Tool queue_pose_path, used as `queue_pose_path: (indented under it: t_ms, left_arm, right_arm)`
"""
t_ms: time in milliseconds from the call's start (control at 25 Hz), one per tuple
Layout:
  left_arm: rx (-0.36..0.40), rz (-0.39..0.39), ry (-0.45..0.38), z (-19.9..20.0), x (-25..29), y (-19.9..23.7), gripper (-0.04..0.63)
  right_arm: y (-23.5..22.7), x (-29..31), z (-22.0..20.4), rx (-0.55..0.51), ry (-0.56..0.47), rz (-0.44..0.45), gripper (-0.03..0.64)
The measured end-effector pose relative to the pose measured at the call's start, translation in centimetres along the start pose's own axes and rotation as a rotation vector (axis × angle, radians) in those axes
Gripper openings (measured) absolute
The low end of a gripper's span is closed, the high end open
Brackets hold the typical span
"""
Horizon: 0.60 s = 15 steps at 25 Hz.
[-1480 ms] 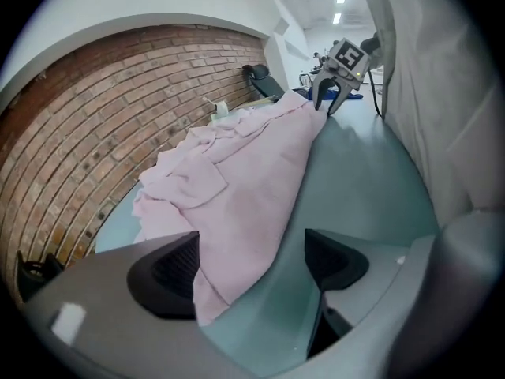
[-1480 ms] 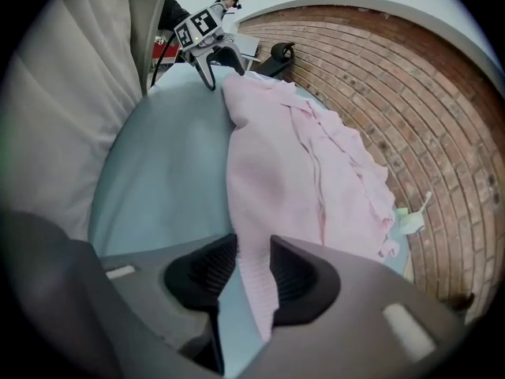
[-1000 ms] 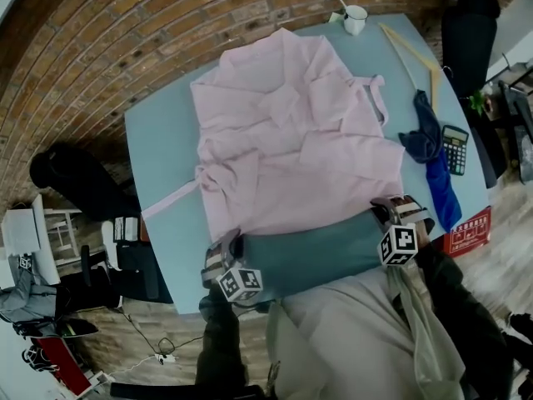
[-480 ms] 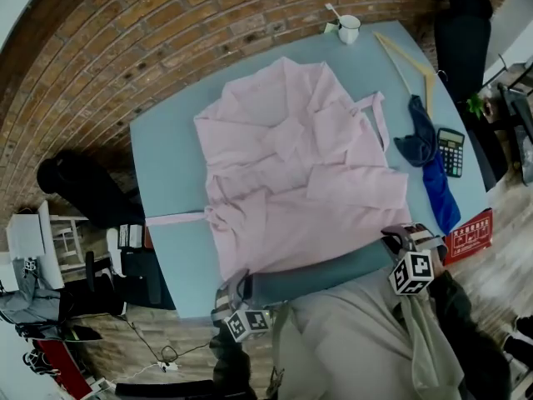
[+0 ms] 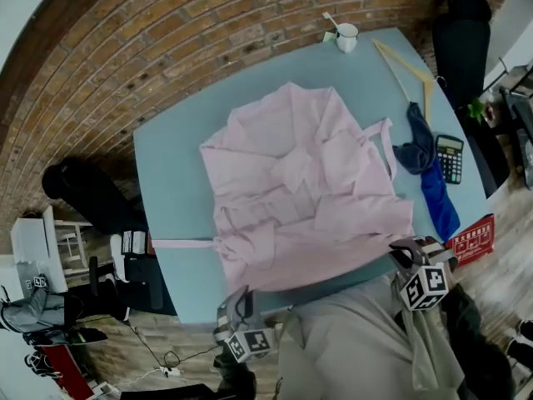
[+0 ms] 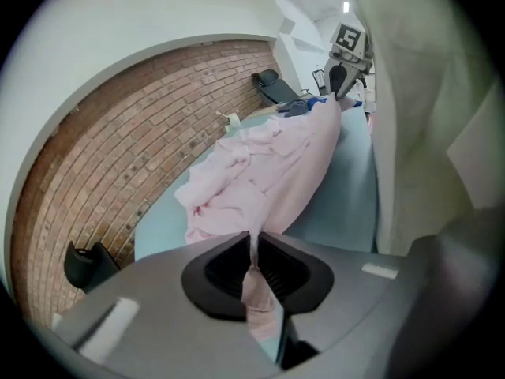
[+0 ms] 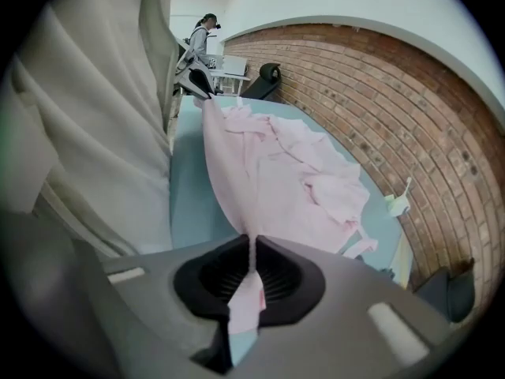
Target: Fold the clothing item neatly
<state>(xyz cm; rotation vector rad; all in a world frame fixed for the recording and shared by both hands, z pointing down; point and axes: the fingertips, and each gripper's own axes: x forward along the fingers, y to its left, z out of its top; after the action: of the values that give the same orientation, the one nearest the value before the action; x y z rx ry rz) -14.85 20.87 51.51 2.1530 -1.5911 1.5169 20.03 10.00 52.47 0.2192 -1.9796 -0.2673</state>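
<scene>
A pale pink robe (image 5: 300, 190) lies spread and rumpled on the light blue table (image 5: 171, 165), its near hem pulled taut toward me. My left gripper (image 5: 241, 307) is shut on the hem's left corner, and pink cloth (image 6: 254, 279) is pinched between its jaws. At the near right my right gripper (image 5: 414, 251) is shut on the hem's other corner, the cloth (image 7: 249, 287) clamped in its jaws. A pink belt (image 5: 179, 242) trails left off the robe. Each gripper sees the other across the stretched hem: the right gripper (image 6: 345, 69) and the left gripper (image 7: 197, 77).
A white mug (image 5: 345, 36) stands at the table's far edge. A wooden hanger (image 5: 405, 67), a blue cloth (image 5: 429, 169) and a calculator (image 5: 450, 157) lie on the right side. A brick wall (image 5: 166, 48) curves behind. Black chairs (image 5: 92, 194) stand left and at the far right.
Both grippers have pulled back toward me and lower in the head view, drawing the robe's near hem with them. The robe has slid nearer and sits more bunched.
</scene>
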Motion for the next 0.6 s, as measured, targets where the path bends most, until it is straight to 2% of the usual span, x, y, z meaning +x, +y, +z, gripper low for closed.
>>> queue_pose_path:
  t_ms: [80, 320, 440, 600]
  left_arm:
    - [0.03, 0.049, -0.029, 1.5, 1.4, 2.8, 0.04]
    - [0.153, 0.123, -0.099, 6.3, 5.7, 11.0, 0.038]
    - [0.168, 0.156, -0.097, 7.7, 8.0, 14.8, 0.038]
    - [0.16, 0.151, -0.058, 8.9, 12.2, 19.1, 0.038]
  right_arm:
    - [-3.2, 0.2, 1.0, -0.032, -0.021, -0.046, 0.028]
    - [-13.6, 1.8, 4.7, -0.138, -0.037, -0.195, 0.028]
    - [-18.6, 3.3, 6.4, -0.15, -0.042, -0.253, 0.028]
    - [-24.2, 6.4, 8.3, -0.151, -0.028, -0.28, 0.028]
